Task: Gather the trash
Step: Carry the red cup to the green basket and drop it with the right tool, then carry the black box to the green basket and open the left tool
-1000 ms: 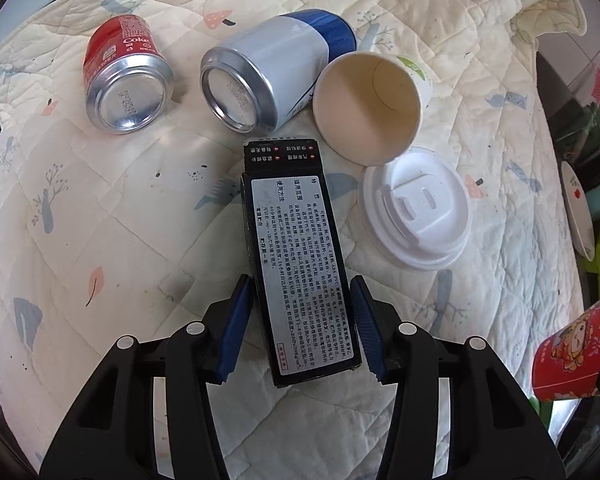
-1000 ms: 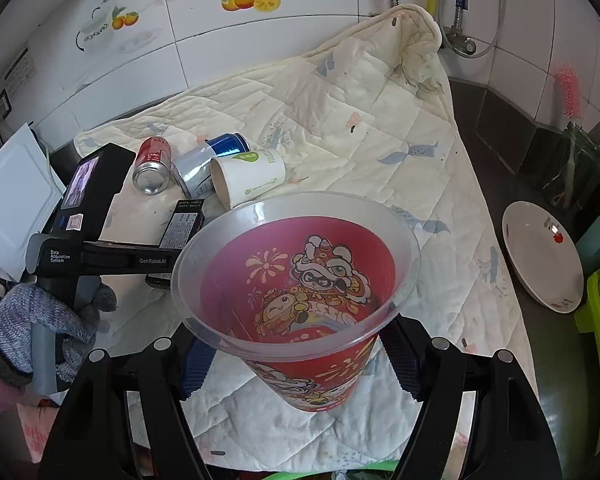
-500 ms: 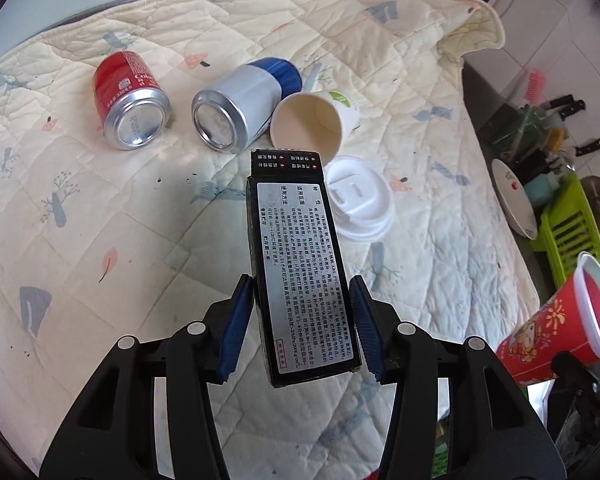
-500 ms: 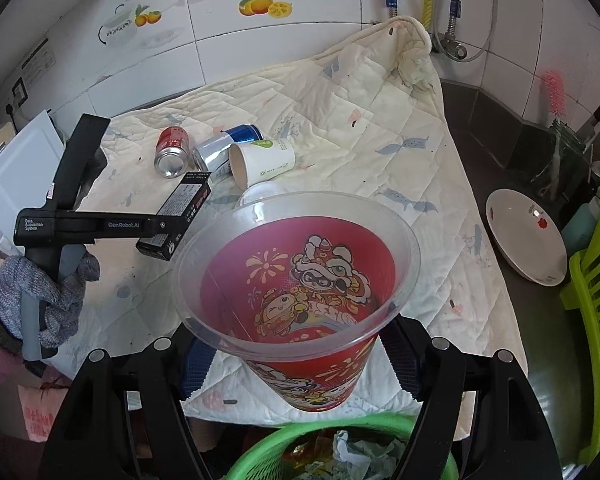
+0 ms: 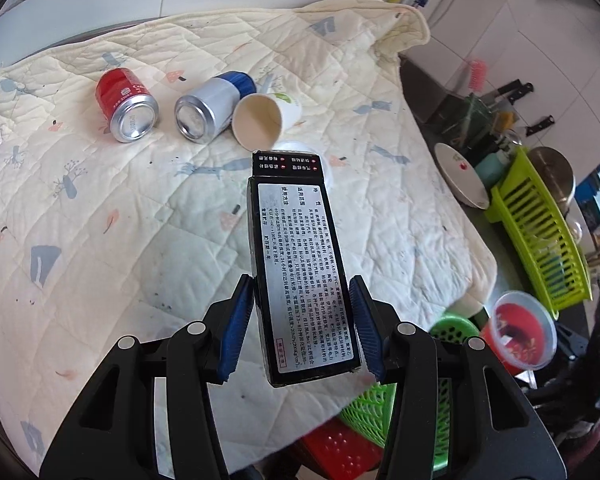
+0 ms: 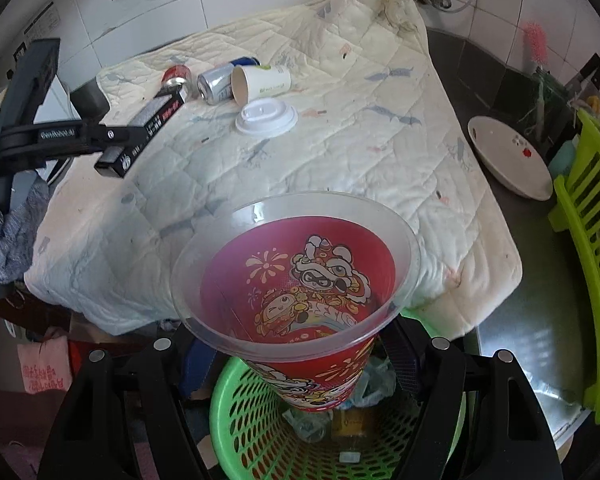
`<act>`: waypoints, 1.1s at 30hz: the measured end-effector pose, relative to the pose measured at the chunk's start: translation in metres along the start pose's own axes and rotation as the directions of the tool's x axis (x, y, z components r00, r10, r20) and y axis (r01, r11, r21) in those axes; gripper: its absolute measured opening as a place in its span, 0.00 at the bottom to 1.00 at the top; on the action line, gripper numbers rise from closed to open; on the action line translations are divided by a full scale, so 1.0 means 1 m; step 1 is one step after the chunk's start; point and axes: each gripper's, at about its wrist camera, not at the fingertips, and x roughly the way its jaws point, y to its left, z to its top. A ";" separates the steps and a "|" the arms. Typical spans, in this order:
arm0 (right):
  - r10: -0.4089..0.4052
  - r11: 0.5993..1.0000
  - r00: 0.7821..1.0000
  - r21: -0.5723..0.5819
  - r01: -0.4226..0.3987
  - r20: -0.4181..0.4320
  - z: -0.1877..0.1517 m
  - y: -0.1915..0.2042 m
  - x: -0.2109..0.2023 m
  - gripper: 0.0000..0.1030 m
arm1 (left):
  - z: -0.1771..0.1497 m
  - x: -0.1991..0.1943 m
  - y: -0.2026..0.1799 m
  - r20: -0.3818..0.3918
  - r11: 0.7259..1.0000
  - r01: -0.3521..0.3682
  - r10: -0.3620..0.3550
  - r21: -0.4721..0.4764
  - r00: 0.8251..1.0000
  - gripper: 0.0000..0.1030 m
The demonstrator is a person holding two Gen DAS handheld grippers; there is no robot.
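Observation:
My left gripper (image 5: 300, 320) is shut on a black box (image 5: 300, 264) with a silver label and holds it in the air above the quilt; the box also shows in the right wrist view (image 6: 148, 128). My right gripper (image 6: 300, 344) is shut on a red plastic cup (image 6: 300, 292) with cartoon figures, held right over a green trash basket (image 6: 256, 420). On the quilt lie a red can (image 5: 126, 104), a silver-blue can (image 5: 210, 106), a paper cup (image 5: 264, 120) and a white lid (image 6: 266, 116).
The cream quilt (image 5: 100, 220) covers the table. To the right stand a white plate (image 6: 508, 156), a lime dish rack (image 6: 592, 272) and knives by the wall. The basket (image 5: 364, 404) sits below the quilt's front edge and holds some trash.
My left gripper has lifted the black box off the quilt and drawn back. My right gripper has carried the red cup back over the green basket, which has come into view.

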 end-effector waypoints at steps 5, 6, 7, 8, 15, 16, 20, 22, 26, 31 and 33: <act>0.007 1.000 0.994 0.017 -0.005 -0.106 -0.041 -0.001 0.013 0.69 | -0.018 -0.008 -0.016 -0.008 0.999 0.031 -0.031 0.030 0.999 0.47; 0.003 1.000 0.992 0.013 -0.002 -0.126 -0.048 -0.001 0.016 0.69 | -0.020 -0.009 -0.019 -0.010 0.999 0.037 -0.037 0.038 0.999 0.47; 0.008 1.000 0.989 0.022 -0.005 -0.146 -0.056 -0.002 0.019 0.69 | -0.024 -0.009 -0.024 -0.012 0.998 0.041 -0.041 0.047 0.999 0.47; 0.022 0.999 0.986 0.033 -0.017 -0.163 -0.062 -0.003 0.022 0.70 | -0.026 -0.010 -0.027 -0.013 0.997 0.045 -0.045 0.054 0.999 0.47; 0.087 0.989 0.979 0.130 -0.064 -0.184 -0.090 -0.011 0.025 0.79 | -0.045 -0.011 -0.055 -0.037 0.989 0.092 -0.088 0.112 0.995 0.47; 0.087 0.989 0.981 0.133 -0.064 -0.174 -0.092 -0.012 0.022 0.79 | -0.047 -0.011 -0.058 -0.041 0.988 0.098 -0.094 0.119 0.995 0.47; 0.064 0.988 0.988 0.146 -0.043 -0.140 -0.095 -0.019 0.005 0.79 | -0.057 -0.010 -0.072 -0.056 0.981 0.126 -0.119 0.148 0.991 0.47; 0.036 0.989 0.993 0.149 -0.019 -0.114 -0.094 -0.024 -0.006 0.79 | -0.063 -0.011 -0.080 -0.065 0.975 0.144 -0.135 0.171 0.989 0.47; -0.009 0.985 0.999 0.172 0.018 -0.053 -0.093 -0.037 -0.027 0.79 | -0.080 -0.008 -0.100 -0.105 0.954 0.195 -0.175 0.227 0.979 0.47; -0.067 0.975 0.998 0.211 0.063 0.010 -0.093 -0.051 -0.051 0.79 | -0.104 0.004 -0.124 -0.176 0.929 0.244 -0.201 0.278 0.964 0.47; -0.079 0.972 0.997 0.226 0.071 0.025 -0.093 -0.056 -0.058 0.79 | -0.114 0.010 -0.133 -0.201 0.921 0.259 -0.205 0.292 0.958 0.47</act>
